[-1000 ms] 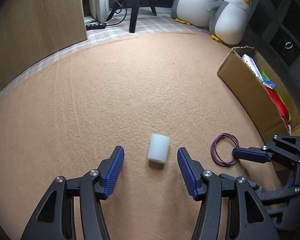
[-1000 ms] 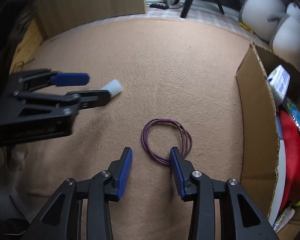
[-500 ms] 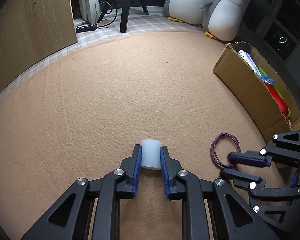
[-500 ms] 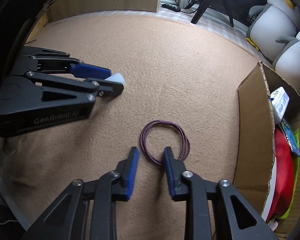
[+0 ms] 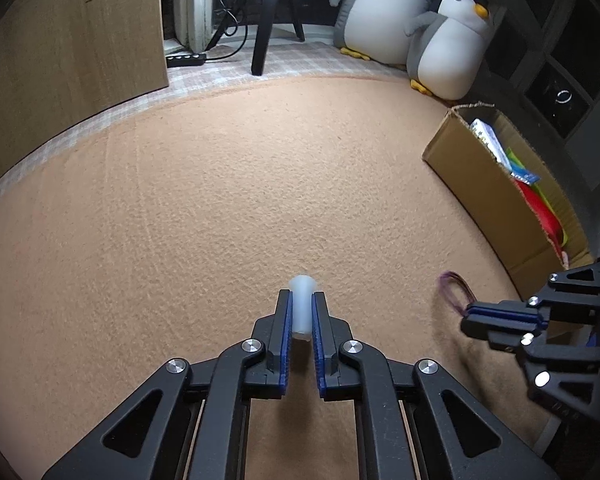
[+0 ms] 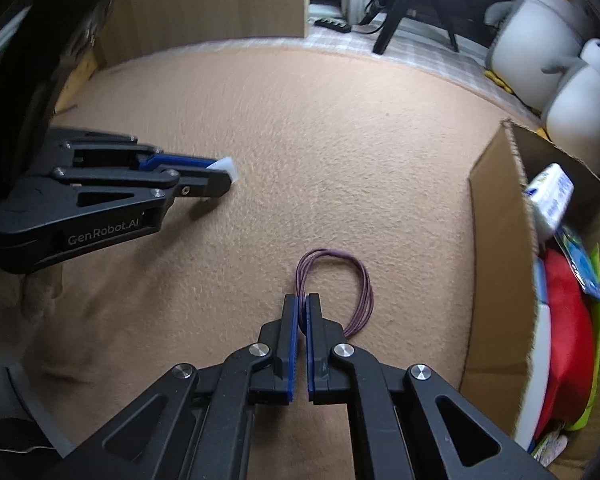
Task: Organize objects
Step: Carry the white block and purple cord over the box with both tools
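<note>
Left wrist view: both grippers clamped on items.
L gripper pinches white cylinder; R gripper grips purple cord loop on tan carpet, near cardboard box.

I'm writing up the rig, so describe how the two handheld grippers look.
Both look alike. The left gripper and right gripper have matte black plastic scissor-style linkages with triangular cut-outs and round silver pivot pins. Their fingers carry ribbed blue pads. White "GenRobot.AI" lettering marks the left gripper's side. No cables or sleeves show.

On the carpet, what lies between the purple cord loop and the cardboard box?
Nothing: the right wrist view shows only bare tan carpet between the purple cord loop and the near wall of the cardboard box.
</note>
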Demonstrator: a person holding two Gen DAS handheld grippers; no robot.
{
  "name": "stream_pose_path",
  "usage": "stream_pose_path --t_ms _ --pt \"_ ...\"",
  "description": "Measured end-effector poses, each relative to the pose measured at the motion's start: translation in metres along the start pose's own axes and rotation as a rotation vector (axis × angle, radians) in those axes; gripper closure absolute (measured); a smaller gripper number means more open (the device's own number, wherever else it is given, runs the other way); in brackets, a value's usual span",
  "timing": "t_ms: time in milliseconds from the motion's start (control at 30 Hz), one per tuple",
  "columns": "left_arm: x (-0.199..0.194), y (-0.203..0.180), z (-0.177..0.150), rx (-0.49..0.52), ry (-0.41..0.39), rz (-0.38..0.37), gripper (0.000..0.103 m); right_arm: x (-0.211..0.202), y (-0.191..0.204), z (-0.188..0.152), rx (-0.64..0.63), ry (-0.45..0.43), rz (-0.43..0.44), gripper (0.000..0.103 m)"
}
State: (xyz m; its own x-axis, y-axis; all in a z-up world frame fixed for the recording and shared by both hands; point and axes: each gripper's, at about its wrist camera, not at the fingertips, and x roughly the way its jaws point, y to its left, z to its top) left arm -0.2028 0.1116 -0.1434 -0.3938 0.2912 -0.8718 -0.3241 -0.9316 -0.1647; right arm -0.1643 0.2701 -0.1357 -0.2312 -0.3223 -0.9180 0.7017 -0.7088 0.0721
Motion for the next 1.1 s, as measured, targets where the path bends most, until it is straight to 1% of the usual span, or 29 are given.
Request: stream_pose_path --t_ms 333,567,700,833,933,1100 --pt "-0.028 -0.007 0.003 0.007 -0.050 -0.023 0.094 -0.042 -0.011 -0.002 0.096 -0.092 0.051 0.100" --pt "-0.047 -0.028 0.016 0.025 -0.087 -0.065 0.094 -0.083 -0.020 -0.007 0.146 -0.170 0.069 0.100" --pt "-0.053 -0.049 0.027 0.046 -0.108 -0.096 0.094 -0.105 -0.032 -0.018 0.188 -0.200 0.055 0.100" --pt "-0.054 -0.081 0.042 0.089 -0.121 -0.130 0.094 -0.122 -0.052 -0.034 0.234 -0.218 0.017 0.100" --pt "-0.049 -0.109 0.055 0.122 -0.126 -0.155 0.094 -0.132 -0.069 -0.049 0.276 -0.226 -0.015 0.100" --pt "-0.034 -0.150 0.073 0.163 -0.122 -0.187 0.094 -0.144 -0.097 -0.063 0.325 -0.237 -0.051 0.100"
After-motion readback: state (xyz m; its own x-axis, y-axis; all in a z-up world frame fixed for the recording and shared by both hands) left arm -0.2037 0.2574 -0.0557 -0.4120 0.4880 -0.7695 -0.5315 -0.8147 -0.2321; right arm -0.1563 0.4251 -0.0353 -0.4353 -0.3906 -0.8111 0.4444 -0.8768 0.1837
